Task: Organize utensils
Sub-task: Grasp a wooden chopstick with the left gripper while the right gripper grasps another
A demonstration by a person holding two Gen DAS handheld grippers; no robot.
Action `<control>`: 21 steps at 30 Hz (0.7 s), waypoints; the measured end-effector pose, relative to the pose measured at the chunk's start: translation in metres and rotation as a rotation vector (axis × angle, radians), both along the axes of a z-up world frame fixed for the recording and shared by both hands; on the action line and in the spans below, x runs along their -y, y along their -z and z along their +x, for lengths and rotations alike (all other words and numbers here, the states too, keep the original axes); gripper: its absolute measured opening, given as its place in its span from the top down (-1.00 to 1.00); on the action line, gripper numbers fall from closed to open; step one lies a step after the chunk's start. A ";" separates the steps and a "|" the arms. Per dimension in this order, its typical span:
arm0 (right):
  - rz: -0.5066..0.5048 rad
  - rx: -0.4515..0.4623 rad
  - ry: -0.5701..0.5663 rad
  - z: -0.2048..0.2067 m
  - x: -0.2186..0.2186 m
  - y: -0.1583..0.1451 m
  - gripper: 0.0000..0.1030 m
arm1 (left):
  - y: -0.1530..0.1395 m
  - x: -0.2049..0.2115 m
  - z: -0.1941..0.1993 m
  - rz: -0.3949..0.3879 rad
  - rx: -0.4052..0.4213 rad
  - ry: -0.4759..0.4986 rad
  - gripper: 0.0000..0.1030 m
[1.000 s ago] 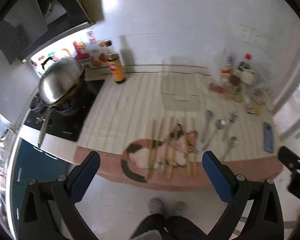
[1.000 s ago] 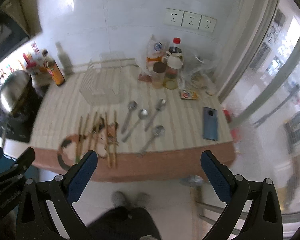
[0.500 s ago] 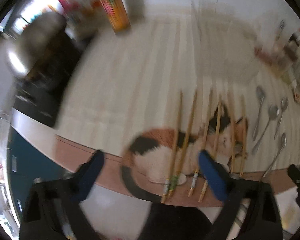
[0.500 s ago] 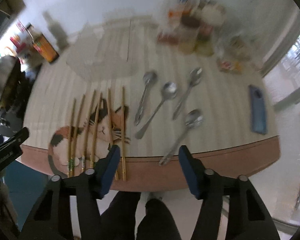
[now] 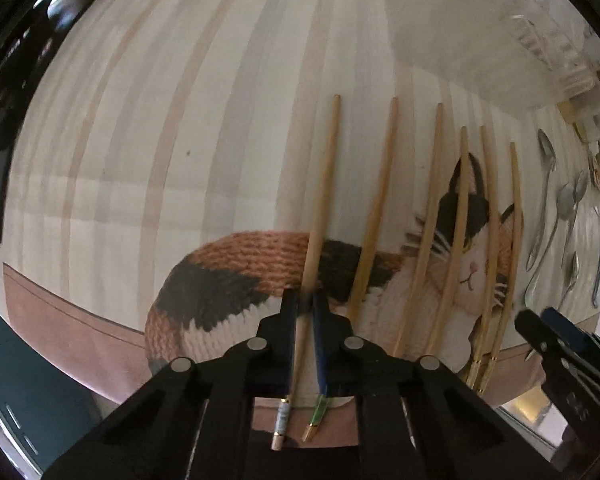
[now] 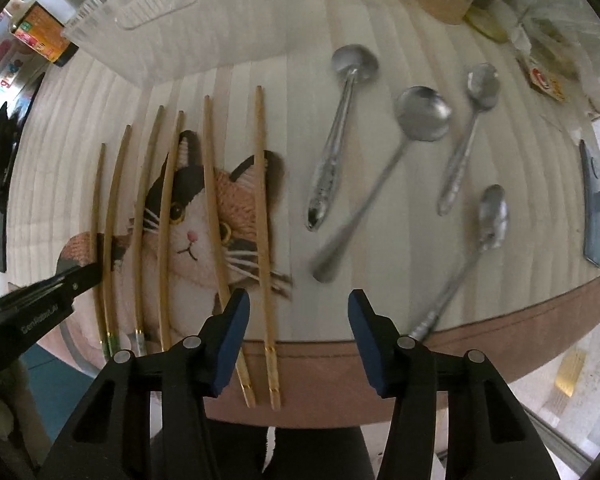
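Several wooden chopsticks lie side by side across a cat-picture mat (image 5: 236, 288) on the striped counter. My left gripper (image 5: 305, 306) points down and is shut on the leftmost chopstick (image 5: 324, 184) near its decorated end. The chopstick beside it (image 5: 374, 208) passes under the right finger. My right gripper (image 6: 298, 312) hangs over the counter's front edge with its jaws closing. The rightmost chopstick (image 6: 262, 200) lies between them, close to the left pad and not pressed. Several metal spoons (image 6: 420, 114) lie to the right of the chopsticks.
A clear plastic rack (image 6: 160, 20) stands behind the chopsticks. A sauce bottle (image 6: 40, 36) is at the far left, jars and packets (image 6: 460, 4) at the back right. A blue phone (image 6: 592, 200) lies at the right edge. The counter's brown front edge (image 6: 500, 332) is near.
Both grippers have dropped from high above the floor down to the counter. The left jaws went from wide open to shut on the leftmost chopstick. The right jaws have narrowed.
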State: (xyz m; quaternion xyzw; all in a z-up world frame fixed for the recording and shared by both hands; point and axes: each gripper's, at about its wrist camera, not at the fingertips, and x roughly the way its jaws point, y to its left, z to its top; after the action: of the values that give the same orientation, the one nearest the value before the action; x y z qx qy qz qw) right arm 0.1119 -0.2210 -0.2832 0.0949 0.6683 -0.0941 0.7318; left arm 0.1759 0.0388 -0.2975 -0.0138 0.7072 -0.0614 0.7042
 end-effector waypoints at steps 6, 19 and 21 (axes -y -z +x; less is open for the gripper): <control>-0.028 -0.003 -0.028 0.015 -0.010 0.024 0.93 | -0.002 -0.021 -0.017 0.006 -0.004 -0.014 0.90; 0.053 -0.052 0.057 -0.005 0.014 0.035 0.69 | -0.001 -0.049 -0.017 -0.049 -0.034 0.026 0.83; 0.084 -0.020 0.060 0.000 0.016 0.032 0.42 | -0.006 -0.047 -0.020 -0.046 -0.034 0.034 0.83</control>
State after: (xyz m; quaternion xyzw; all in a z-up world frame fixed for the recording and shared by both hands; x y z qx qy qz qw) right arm 0.1115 -0.2369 -0.3148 0.1446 0.6759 -0.0886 0.7172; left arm 0.1563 0.0858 -0.2911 -0.0187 0.7176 -0.0894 0.6904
